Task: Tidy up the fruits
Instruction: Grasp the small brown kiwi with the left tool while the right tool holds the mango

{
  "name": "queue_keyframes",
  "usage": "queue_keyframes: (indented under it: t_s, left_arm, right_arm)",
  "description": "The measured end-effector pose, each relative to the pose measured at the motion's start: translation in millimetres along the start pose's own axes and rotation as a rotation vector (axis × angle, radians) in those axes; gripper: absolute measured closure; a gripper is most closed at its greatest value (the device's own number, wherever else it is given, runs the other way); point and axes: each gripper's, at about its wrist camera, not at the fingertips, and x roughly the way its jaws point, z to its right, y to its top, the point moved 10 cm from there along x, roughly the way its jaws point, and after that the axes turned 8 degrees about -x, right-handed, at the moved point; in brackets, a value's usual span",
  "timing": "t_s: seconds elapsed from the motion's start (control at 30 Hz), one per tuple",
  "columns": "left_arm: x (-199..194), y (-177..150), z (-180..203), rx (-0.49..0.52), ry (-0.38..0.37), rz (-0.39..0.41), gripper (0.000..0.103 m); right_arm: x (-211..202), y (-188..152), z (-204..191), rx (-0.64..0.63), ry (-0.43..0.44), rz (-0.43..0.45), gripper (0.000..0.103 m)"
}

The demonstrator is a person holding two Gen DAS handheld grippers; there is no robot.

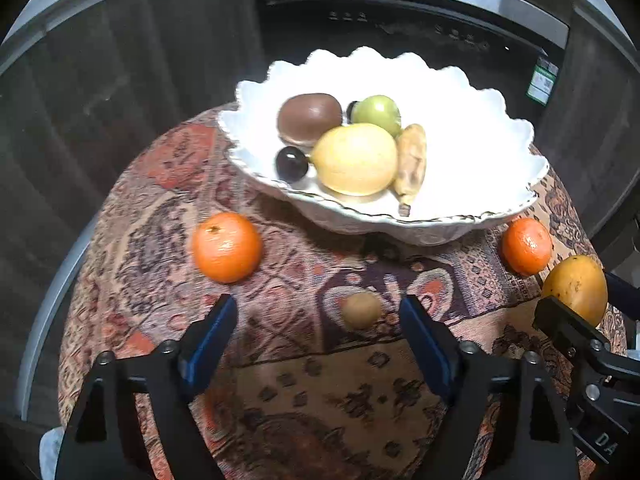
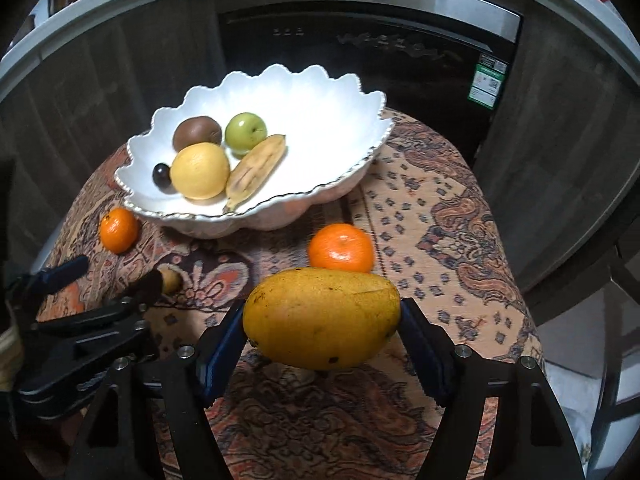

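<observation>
The right gripper (image 2: 322, 332) is clamped on a yellow mango (image 2: 322, 320), one pad at each end of its long axis, and the fruit hangs clear of the patterned cloth (image 2: 440, 240). The white scalloped bowl (image 2: 340, 92) sits at about eleven o'clock from the mango in the right wrist view, already holding a kiwi (image 2: 197, 133), a green apple (image 2: 245, 130), a lemon (image 2: 200, 171), a small banana (image 2: 256, 172) and a dark grape (image 2: 162, 177).

To do this step well, carry the mango high enough to clear the bowl's wavy rim, and aim for the bare white floor at the bowl's three o'clock side, where nothing lies. Lower it before letting go (a mango gripped end to end may roll once freed), so it settles against the banana instead of bouncing.

The left gripper (image 1: 318, 320) has its jaws apart with nothing pressed between them; a small brownish fruit (image 1: 361, 309) lies on the cloth within the gap, toward the one o'clock pad. An orange (image 1: 226, 247) waits at ten o'clock and a second orange (image 1: 527, 245) at two o'clock. Centre on the small fruit before closing, since it sits off to one side
</observation>
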Motion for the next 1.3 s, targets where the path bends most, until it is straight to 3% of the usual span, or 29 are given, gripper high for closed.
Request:
queue_keyframes:
  t_s: [0.37,0.63,1.3]
  left_arm:
    - [23,-3,16,0.050,-0.013,-0.034,0.047]
    - [26,-7,26,0.070,-0.043,-0.046,0.079]
    - [-38,12,-1,0.048,-0.046,0.019,0.080]
  right_arm:
    - [11,-4,3,0.016,0.010,-0.020,0.028]
    - [13,-5,3,0.026,0.019,-0.031,0.028]
    - [-19,14,0,0.023,0.017,0.035,0.028]
